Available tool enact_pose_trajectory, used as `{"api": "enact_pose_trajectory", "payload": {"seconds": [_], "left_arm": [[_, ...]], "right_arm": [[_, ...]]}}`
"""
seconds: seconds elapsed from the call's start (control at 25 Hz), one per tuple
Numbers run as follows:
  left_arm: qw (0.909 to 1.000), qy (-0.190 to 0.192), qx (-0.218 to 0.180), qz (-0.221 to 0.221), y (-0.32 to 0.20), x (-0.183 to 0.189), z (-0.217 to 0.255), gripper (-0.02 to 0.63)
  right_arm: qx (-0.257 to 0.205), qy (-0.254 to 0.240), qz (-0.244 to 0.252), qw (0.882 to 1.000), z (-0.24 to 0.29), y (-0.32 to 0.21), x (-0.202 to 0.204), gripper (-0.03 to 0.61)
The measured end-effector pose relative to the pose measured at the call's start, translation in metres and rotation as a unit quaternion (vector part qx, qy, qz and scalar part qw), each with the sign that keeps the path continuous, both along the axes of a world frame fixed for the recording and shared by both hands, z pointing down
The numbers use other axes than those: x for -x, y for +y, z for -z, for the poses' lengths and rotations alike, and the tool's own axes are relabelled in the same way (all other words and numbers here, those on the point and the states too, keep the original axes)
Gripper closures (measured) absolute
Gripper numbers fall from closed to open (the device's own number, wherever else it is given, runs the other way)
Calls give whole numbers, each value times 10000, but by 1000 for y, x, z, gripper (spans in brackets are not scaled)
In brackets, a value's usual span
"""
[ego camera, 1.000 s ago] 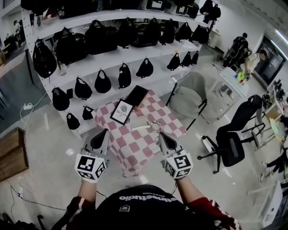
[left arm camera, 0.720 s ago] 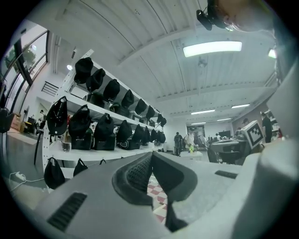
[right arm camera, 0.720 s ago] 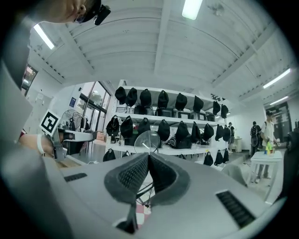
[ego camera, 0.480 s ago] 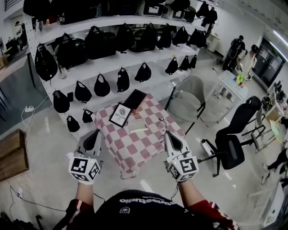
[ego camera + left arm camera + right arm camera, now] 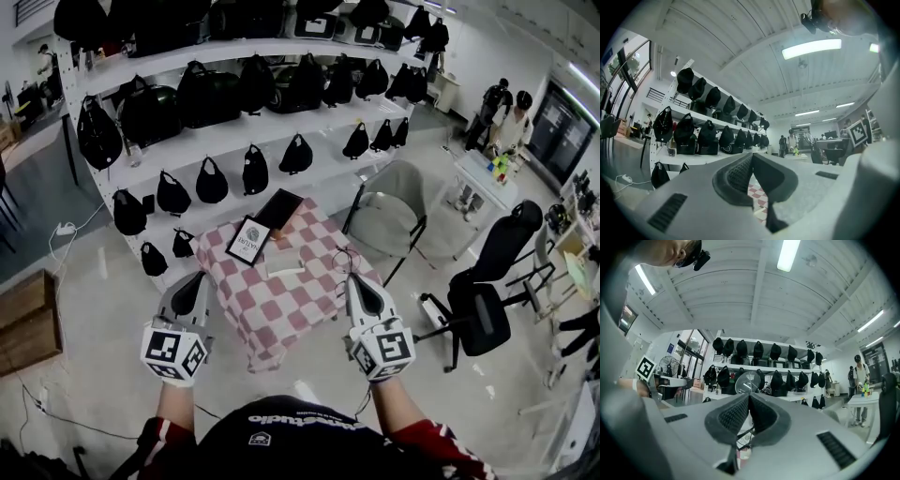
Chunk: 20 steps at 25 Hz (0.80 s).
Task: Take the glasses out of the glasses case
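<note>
A small table with a red-and-white checked cloth (image 5: 281, 305) stands ahead of me. At its far corner lies a flat black glasses case (image 5: 281, 206). A thin dark wire shape that looks like the glasses (image 5: 343, 255) lies near the table's right edge, and it also shows under the right jaws (image 5: 742, 437). My left gripper (image 5: 196, 279) hangs shut and empty at the table's left side, its pads together (image 5: 752, 157). My right gripper (image 5: 357, 281) is shut and empty at the table's right side, near the glasses (image 5: 749, 397).
A framed card (image 5: 248, 241) and a white box (image 5: 286, 266) lie on the cloth. White shelves of black bags (image 5: 211, 178) stand behind the table. A grey chair (image 5: 389, 202) and a black office chair (image 5: 487, 281) stand right. People (image 5: 506, 108) stand far right.
Both grippers have drawn apart and lowered a little, from over the table's near edge to its sides. The table now sits slightly farther off. Both stay shut.
</note>
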<state>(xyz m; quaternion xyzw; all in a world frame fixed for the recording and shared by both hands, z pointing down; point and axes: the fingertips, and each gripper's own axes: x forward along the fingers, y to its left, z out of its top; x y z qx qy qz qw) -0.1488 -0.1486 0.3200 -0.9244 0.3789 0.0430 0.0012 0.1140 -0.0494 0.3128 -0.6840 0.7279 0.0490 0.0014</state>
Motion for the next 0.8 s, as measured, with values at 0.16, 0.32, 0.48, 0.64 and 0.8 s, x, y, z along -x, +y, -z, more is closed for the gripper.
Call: {"api": "enact_pose_trajectory", "payload": {"seconds": [0.16,0.32,0.48,0.64,0.8], "left_arm": [[10000,-33,-60,-19,7,-4,5,609],[10000,-22,-65,-53,12,-10,4,609],[9998,121,-5,-128,17,-13,6,609],[9998,118,-38,-129,18,-14,8,609],[9999,101,-62,-126,15,-15,10,609]], "right_arm": [[-11,-47,-28,10000,0,8,-4,569],[5,-47,-35,10000,-2,14,-8,569],[-18,-25,-31,10000,-1,18,-10,568],[-28,7,-23,10000,3,18,-9,569],[-24,9,6,10000,5,17,-7,568]]}}
